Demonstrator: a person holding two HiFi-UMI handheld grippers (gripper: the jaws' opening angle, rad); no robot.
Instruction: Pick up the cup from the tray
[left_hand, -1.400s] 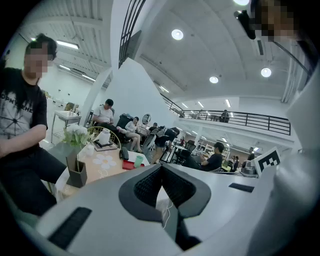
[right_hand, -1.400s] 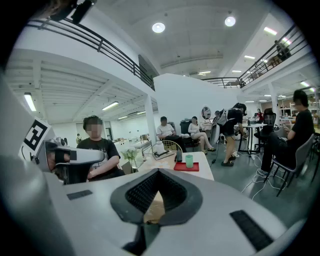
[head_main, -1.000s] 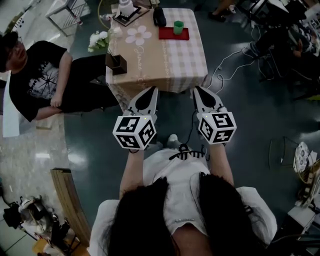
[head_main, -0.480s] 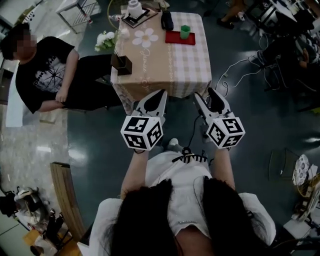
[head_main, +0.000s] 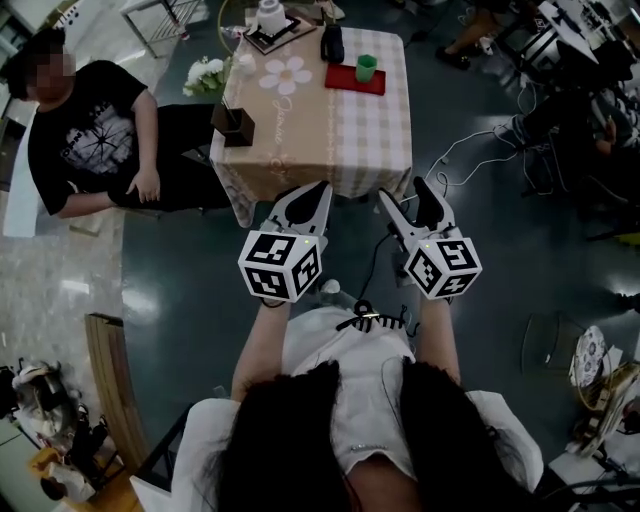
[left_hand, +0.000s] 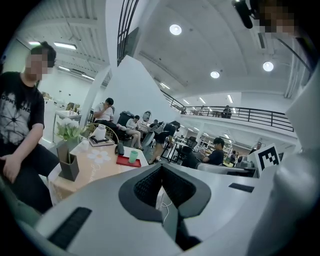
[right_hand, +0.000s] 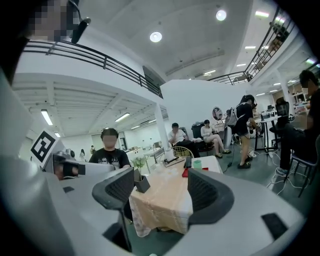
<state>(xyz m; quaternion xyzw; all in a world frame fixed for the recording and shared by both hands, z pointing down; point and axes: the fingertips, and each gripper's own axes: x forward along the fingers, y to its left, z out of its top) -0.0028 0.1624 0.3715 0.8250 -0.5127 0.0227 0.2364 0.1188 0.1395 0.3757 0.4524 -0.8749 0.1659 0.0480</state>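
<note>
A green cup (head_main: 366, 68) stands on a red tray (head_main: 355, 81) at the far right of a table with a checked cloth (head_main: 330, 130). Both grippers hang over the floor just short of the table's near edge, far from the cup. My left gripper (head_main: 319, 189) is shut with nothing in it. My right gripper (head_main: 405, 193) has its jaws opening, and nothing is between them. The left gripper view shows the cup (left_hand: 133, 157) and tray (left_hand: 128, 162) far off beyond the shut left gripper (left_hand: 161, 168). In the right gripper view the cup (right_hand: 197, 164) is seen past the right gripper (right_hand: 162, 192).
A person in a black shirt (head_main: 90, 130) sits left of the table. On the table are white flowers (head_main: 205, 75), a dark box (head_main: 232, 125), a white pot (head_main: 268, 17) and a black object (head_main: 333, 43). Cables (head_main: 470, 140) lie on the floor at the right.
The right gripper's jaws have spread from shut to wide apart. Both grippers have come a little nearer the table's near edge. The left gripper stays shut.
</note>
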